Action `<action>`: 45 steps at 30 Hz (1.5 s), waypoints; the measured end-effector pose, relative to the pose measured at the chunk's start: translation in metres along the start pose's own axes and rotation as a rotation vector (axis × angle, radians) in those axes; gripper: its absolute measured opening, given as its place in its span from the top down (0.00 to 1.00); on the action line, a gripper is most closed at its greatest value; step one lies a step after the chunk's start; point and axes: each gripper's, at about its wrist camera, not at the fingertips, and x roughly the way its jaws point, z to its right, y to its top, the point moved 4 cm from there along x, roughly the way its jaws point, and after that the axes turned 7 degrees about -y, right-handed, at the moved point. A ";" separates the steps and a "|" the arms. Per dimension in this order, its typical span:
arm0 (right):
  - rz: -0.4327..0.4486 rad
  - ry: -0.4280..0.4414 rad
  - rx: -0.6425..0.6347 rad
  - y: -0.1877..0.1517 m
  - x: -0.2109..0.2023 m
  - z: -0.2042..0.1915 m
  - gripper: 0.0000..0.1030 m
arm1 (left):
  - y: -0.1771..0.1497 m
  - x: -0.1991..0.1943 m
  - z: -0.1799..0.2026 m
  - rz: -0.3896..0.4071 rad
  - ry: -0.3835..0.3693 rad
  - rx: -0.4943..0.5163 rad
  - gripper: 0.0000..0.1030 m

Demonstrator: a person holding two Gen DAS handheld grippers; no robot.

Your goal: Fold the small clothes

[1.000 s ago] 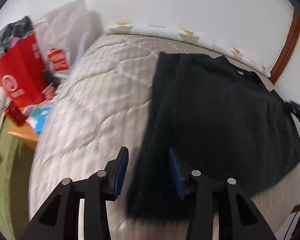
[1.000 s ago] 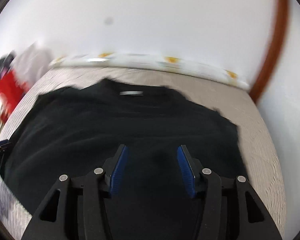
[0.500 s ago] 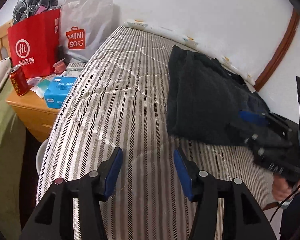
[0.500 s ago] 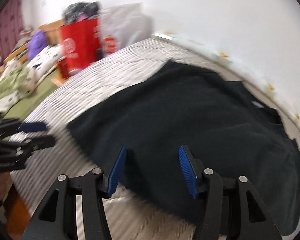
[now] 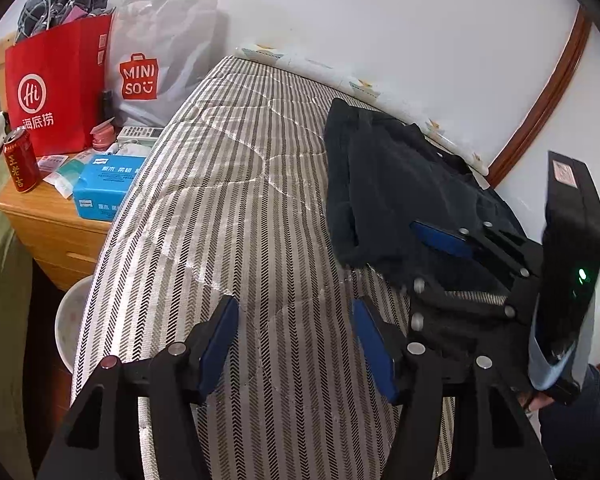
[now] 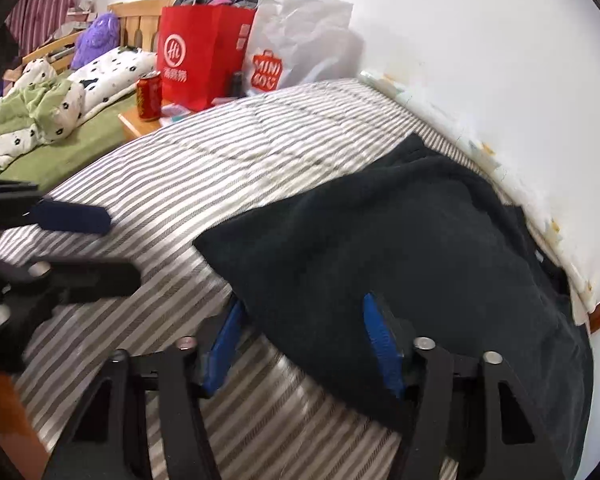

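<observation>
Striped bedding point(image 5: 228, 216) carried the black garment point(image 6: 400, 248), its near hem between the right gripper point(image 6: 304, 344) jaws, which had just been narrowing but pinched nothing yet, so a deeper bite seemed wise, while the left gripper point(image 5: 292, 344) jaws had just widened, empty, beside it.

White wall point(image 5: 380, 20), wood trim point(image 5: 540, 96); striped mattress point(image 5: 220, 208); wooden nightstand point(image 5: 48, 224) w/ clutter.

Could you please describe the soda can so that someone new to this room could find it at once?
Look beside the striped mattress for the wooden nightstand. At its outer corner, in front of the red paper bag, stands the soda can. It is the only upright red cylinder, marked with yellow characters.
</observation>
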 end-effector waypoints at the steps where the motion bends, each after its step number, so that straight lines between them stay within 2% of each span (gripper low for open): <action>1: 0.004 -0.002 0.007 0.001 0.002 0.003 0.65 | 0.000 0.001 0.001 0.001 0.004 0.002 0.42; 3: 0.019 0.037 0.045 0.005 0.002 0.012 0.85 | 0.002 0.004 0.004 0.003 0.012 0.009 0.41; 5: 0.036 0.096 0.107 0.010 -0.005 0.027 0.91 | 0.003 0.008 0.011 -0.005 0.017 0.025 0.41; 11: 0.150 0.104 0.331 0.010 -0.041 0.103 0.92 | 0.012 0.028 0.037 -0.040 -0.004 0.044 0.41; 17: 0.227 0.039 0.503 -0.024 -0.072 0.198 0.92 | 0.022 0.052 0.076 -0.065 -0.032 0.078 0.41; 20: 0.220 0.018 0.579 -0.055 -0.078 0.240 0.92 | 0.024 0.063 0.098 -0.075 -0.056 0.105 0.41; 26: 0.177 -0.008 0.712 -0.122 -0.071 0.291 0.93 | 0.026 0.084 0.147 -0.087 -0.123 0.174 0.41; 29: 0.106 -0.021 0.791 -0.163 -0.056 0.312 0.93 | 0.027 0.093 0.168 -0.093 -0.159 0.211 0.41; 32: 0.036 0.033 0.865 -0.194 -0.038 0.321 0.91 | 0.022 0.097 0.187 -0.099 -0.197 0.248 0.41; 34: 0.040 0.043 0.862 -0.202 -0.038 0.321 0.88 | 0.020 0.099 0.196 -0.096 -0.217 0.270 0.41; 35: 0.049 0.038 0.853 -0.203 -0.041 0.321 0.82 | 0.018 0.099 0.199 -0.094 -0.226 0.281 0.40; 36: 0.059 0.022 0.842 -0.202 -0.044 0.321 0.73 | 0.017 0.099 0.202 -0.094 -0.233 0.290 0.38; 37: 0.065 0.012 0.839 -0.201 -0.045 0.321 0.68 | 0.016 0.099 0.202 -0.091 -0.234 0.292 0.36; 39: 0.083 0.020 0.849 -0.196 -0.045 0.323 0.45 | 0.014 0.101 0.206 -0.096 -0.244 0.292 0.34; 41: 0.089 0.044 0.864 -0.192 -0.041 0.327 0.39 | 0.012 0.106 0.211 -0.119 -0.275 0.296 0.34; 45: 0.056 0.035 0.893 -0.184 -0.018 0.340 0.38 | 0.004 0.115 0.220 -0.141 -0.291 0.316 0.32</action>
